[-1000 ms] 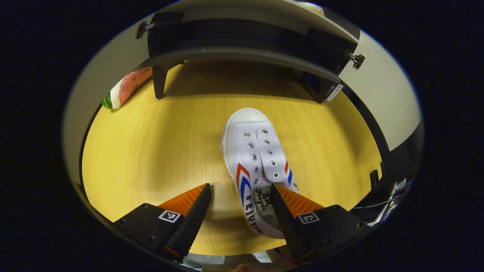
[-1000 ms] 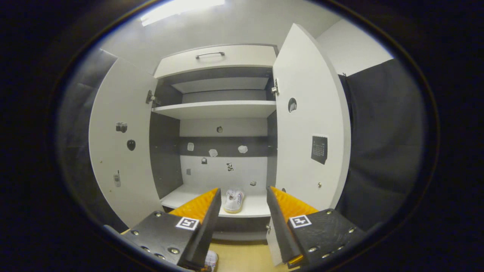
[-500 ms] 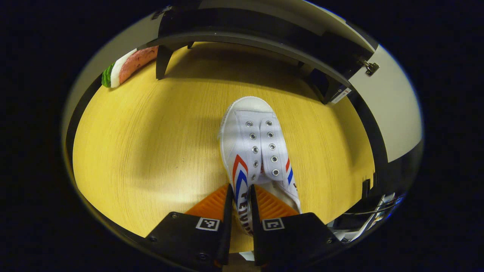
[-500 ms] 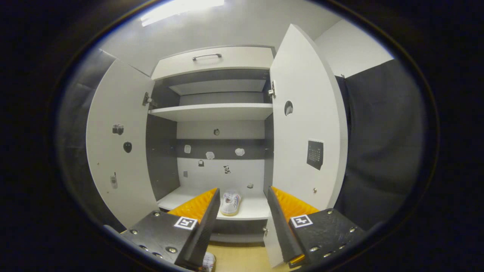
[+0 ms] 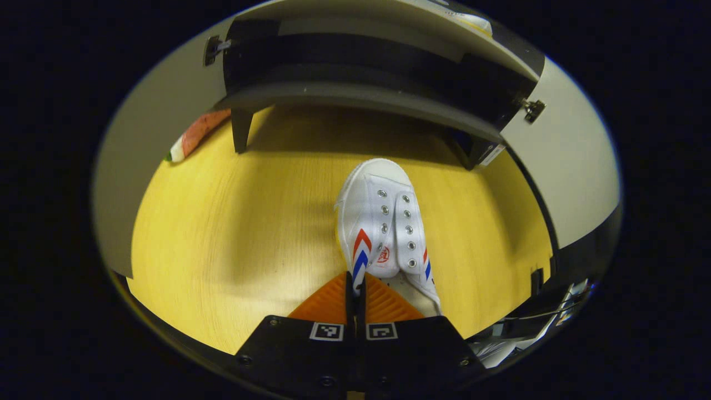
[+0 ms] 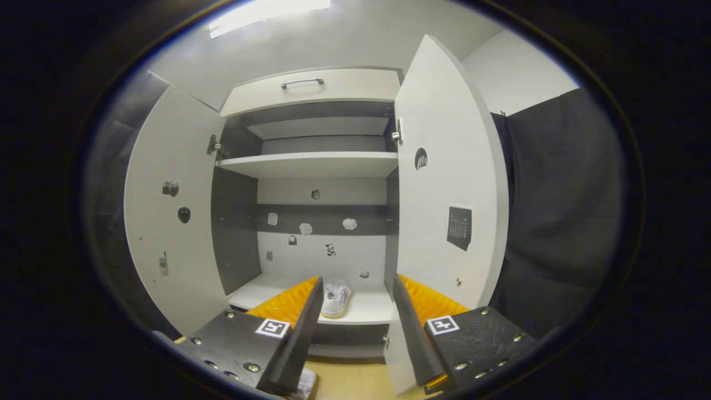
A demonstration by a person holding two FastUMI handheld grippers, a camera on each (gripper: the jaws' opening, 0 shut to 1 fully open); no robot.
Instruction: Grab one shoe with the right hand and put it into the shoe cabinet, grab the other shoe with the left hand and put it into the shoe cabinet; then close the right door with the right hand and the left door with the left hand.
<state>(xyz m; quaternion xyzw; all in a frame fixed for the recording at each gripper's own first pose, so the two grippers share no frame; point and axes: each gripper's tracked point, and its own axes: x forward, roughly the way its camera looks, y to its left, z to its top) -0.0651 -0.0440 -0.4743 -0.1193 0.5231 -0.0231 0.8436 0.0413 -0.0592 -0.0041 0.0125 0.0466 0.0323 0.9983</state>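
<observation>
In the left gripper view a white shoe (image 5: 386, 233) with red and blue chevrons lies on the yellow wooden floor, toe toward the shoe cabinet (image 5: 361, 97). My left gripper (image 5: 355, 289) is shut on the side wall of that shoe near its heel. In the right gripper view my right gripper (image 6: 355, 311) stands open and holds nothing, facing the cabinet. The other white shoe (image 6: 336, 297) rests on the cabinet's bottom shelf (image 6: 366, 308). The left door (image 6: 169, 222) and right door (image 6: 444, 183) both stand open. A bit of the held shoe (image 6: 304, 383) peeks out below my right gripper's fingers.
A watermelon-slice object (image 5: 194, 136) lies on the floor at the cabinet's left leg. The cabinet has a middle shelf (image 6: 308, 164) and a top drawer with a handle (image 6: 303, 83). Black cloth (image 6: 555, 211) hangs right of the right door. Cables (image 5: 533, 328) lie at the floor's right edge.
My left gripper went from wide open around the shoe's heel to shut on its side wall, and the shoe shifted slightly. The right gripper drifted a little and stayed open.
</observation>
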